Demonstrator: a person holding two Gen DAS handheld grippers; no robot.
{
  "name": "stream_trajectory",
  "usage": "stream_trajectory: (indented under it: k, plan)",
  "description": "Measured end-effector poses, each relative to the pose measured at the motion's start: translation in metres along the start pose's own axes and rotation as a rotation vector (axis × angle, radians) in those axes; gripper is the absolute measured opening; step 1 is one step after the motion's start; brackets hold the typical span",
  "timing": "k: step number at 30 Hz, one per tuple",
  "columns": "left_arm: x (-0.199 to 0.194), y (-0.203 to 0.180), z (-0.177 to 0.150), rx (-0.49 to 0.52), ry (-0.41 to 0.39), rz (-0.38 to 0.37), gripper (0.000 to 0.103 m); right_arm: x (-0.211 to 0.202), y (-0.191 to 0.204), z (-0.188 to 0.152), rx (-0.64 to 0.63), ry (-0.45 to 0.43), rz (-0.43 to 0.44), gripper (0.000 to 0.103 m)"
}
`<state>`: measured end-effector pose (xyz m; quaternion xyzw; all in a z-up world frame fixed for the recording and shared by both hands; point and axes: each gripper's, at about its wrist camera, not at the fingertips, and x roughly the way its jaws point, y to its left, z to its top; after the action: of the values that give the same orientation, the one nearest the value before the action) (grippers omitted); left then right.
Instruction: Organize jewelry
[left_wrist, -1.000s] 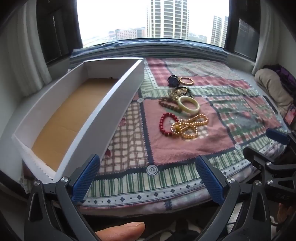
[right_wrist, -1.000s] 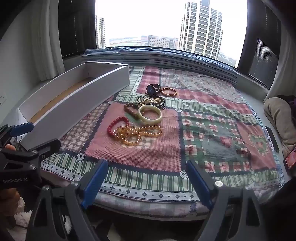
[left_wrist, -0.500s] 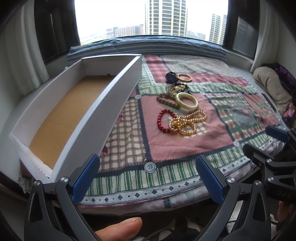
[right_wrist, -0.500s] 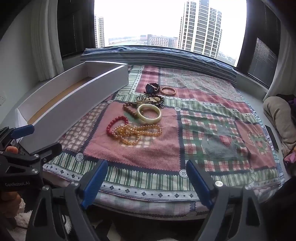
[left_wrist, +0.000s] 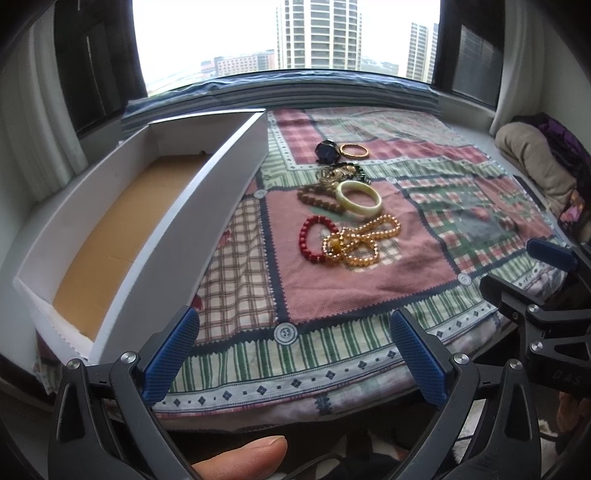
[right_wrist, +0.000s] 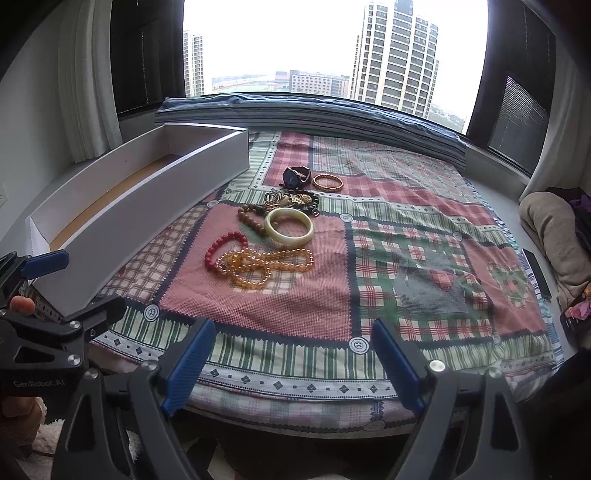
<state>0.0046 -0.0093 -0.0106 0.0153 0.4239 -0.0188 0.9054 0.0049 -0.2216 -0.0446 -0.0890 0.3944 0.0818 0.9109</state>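
Note:
Jewelry lies in a cluster on the patchwork cloth (left_wrist: 332, 288): a red bead bracelet (left_wrist: 314, 236), an amber bead necklace (left_wrist: 360, 240), a pale jade bangle (left_wrist: 359, 197), a brown bead string (left_wrist: 317, 199), a gold tangle (left_wrist: 338, 171), a dark watch (left_wrist: 327, 150) and a thin gold bangle (left_wrist: 354, 150). The same pieces show in the right wrist view: bracelet (right_wrist: 225, 247), necklace (right_wrist: 262, 264), bangle (right_wrist: 290, 226). A long white box (left_wrist: 122, 236) with a brown floor lies to the left. My left gripper (left_wrist: 291, 358) and right gripper (right_wrist: 291, 363) are open and empty at the near edge.
The box also shows in the right wrist view (right_wrist: 140, 206). A beige bundle of clothes (left_wrist: 532, 162) lies at the far right. A dark flat device (right_wrist: 537, 273) lies by the cloth's right edge. A window ledge with folded blue fabric (right_wrist: 310, 114) runs behind.
Both grippers have moved slightly forward and up over the near edge. The jewelry and the box have not moved. Both grippers stay open.

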Motion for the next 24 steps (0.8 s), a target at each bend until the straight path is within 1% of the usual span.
stream_trajectory:
  k: [9,14,24]
  plan:
    - [0.0018,0.0028,0.0003,-0.018,0.008,0.009,0.103,-0.0011,-0.0033,0.0006,0.009,-0.005,-0.009,0.088]
    - [0.0022,0.0028,0.0001,-0.017,0.002,0.035,0.103,-0.0006,-0.0039,0.0005,0.007,-0.004,-0.009,0.088]
    - [0.0067,0.0076,-0.0013,-0.050,0.029,0.025,0.103,-0.0008,-0.0046,0.0002,0.009,-0.004,-0.010,0.088]
